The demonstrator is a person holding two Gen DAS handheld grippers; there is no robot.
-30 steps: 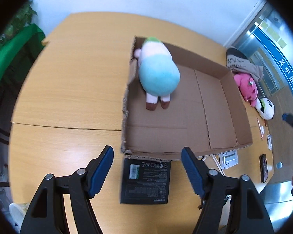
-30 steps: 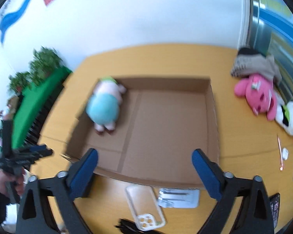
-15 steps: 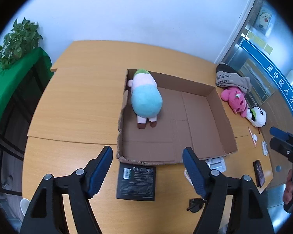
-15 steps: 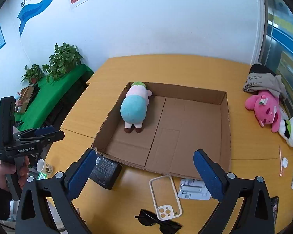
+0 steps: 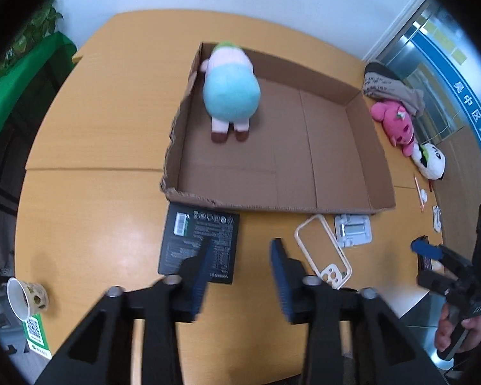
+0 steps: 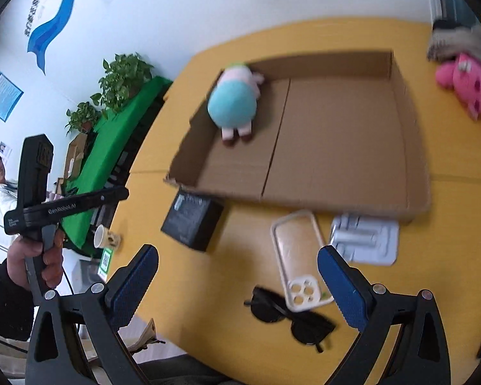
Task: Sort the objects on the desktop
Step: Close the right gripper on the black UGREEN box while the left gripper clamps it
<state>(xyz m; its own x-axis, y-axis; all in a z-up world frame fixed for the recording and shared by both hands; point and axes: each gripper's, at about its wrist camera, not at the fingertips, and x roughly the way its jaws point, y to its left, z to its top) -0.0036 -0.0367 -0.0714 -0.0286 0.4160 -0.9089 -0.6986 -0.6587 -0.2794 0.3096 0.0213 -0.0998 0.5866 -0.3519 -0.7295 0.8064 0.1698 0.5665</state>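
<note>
A shallow cardboard box [image 5: 372, 147] [image 6: 404, 128] lies on the wooden table with a blue and pink plush toy [image 5: 231, 91] [image 6: 234, 102] in its far left corner. In front of it lie a black box [image 5: 198, 243] [image 6: 192, 221], a clear phone case [image 5: 324, 250] [image 6: 299, 260], a white stand [image 5: 352, 229] [image 6: 365, 237] and black sunglasses [image 6: 291, 319]. My left gripper [image 5: 242, 276] is open and empty, partly closed, above the black box's right edge. My right gripper [image 6: 239, 285] is wide open and empty over the sunglasses and phone case.
A pink plush [image 5: 396, 125] [image 6: 468, 89], a panda plush [image 5: 431, 160] and a grey cloth [image 5: 391, 86] lie at the table's right. A paper cup [image 5: 22, 295] [image 6: 104, 239] stands at the near left edge. Small items [image 5: 421, 192] and a dark phone lie far right.
My left gripper's jaws have narrowed and it has moved right and nearer the table. My right gripper has dropped lower over the sunglasses and phone case.
</note>
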